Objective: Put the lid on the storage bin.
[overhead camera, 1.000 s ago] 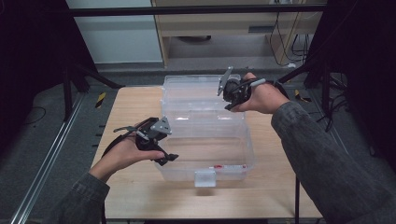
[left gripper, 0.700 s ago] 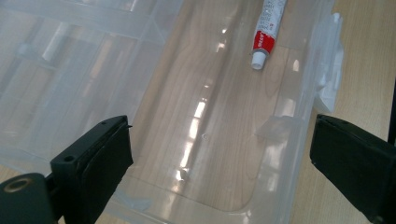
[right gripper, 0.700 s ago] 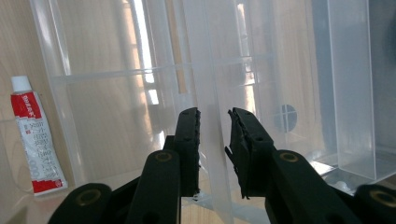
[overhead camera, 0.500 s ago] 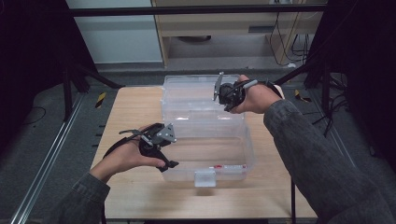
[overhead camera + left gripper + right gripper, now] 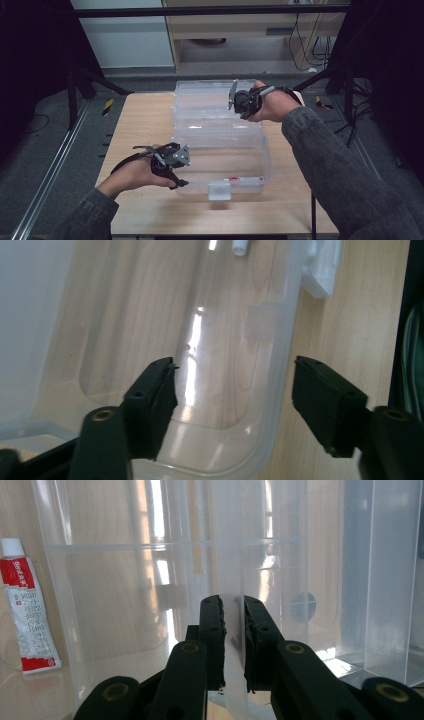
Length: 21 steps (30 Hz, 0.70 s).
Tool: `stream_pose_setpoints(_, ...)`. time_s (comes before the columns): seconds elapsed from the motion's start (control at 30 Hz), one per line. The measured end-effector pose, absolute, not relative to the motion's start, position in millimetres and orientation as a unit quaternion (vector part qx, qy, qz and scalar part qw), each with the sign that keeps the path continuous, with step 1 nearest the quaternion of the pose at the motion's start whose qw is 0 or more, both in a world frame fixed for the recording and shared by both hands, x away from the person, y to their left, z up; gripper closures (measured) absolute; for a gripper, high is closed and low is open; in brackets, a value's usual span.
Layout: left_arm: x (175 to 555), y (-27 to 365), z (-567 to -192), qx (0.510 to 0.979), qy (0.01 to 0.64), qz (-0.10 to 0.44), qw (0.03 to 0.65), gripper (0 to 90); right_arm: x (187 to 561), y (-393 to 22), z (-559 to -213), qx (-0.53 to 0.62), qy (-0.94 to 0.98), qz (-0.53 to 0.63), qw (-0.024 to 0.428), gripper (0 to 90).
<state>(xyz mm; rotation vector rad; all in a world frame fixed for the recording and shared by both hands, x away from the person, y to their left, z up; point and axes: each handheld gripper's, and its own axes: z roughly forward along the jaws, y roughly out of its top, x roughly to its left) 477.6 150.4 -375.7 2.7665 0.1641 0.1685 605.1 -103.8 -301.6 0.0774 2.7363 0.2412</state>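
A clear plastic box (image 5: pixel 266 156) stands on the wooden table with its clear lid (image 5: pixel 202 102) swung open at the back. Inside the box lies a red and white tube (image 5: pixel 240 178), which the right gripper view shows through the plastic (image 5: pixel 25 611). My left gripper (image 5: pixel 184 167) sits at the box's near left corner. Its jaws (image 5: pixel 235 390) have just been closing and straddle the box wall (image 5: pixel 282 365) without touching it. My right gripper (image 5: pixel 233 96) has just closed further and is shut on the lid's thin edge (image 5: pixel 231 570).
A white latch (image 5: pixel 219 190) hangs from the box's front wall, close to the table's near edge. Bare wood (image 5: pixel 140 120) lies left of the box. Dark stands and cables surround the table, and a cabinet stands beyond it.
The left hand has eased slightly right and toward the near corner of the box. The right gripper has shifted a little left along the lid's edge.
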Motion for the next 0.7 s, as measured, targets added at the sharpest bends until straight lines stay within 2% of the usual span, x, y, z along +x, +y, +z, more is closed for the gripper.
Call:
stream_pose_setpoints(0.43, 471.2, 133.7, -393.2, 0.988, 0.028, 0.033, 0.150, 56.4, 604.9, -104.0, -302.3, 0.032, 0.976, 0.090, 0.197, 79.8)
stream_pose_setpoints(0.5, 470.9, 130.9, -395.8, 0.987, 0.028, 0.036, 0.154, 63.2, 605.4, -103.6, -302.4, 0.030, 0.976, 0.091, 0.197, 79.9)
stream_pose_setpoints(0.67, 471.5, 130.1, -397.9, 0.987, 0.031, 0.036, 0.155, 71.6, 605.2, -103.3, -302.5, 0.029, 0.976, 0.090, 0.198, 79.9)
stream_pose_setpoints(0.7, 472.1, 130.2, -399.0, 0.987, 0.034, 0.034, 0.156, 75.6, 604.8, -103.3, -302.3, 0.029, 0.976, 0.089, 0.199, 80.0)
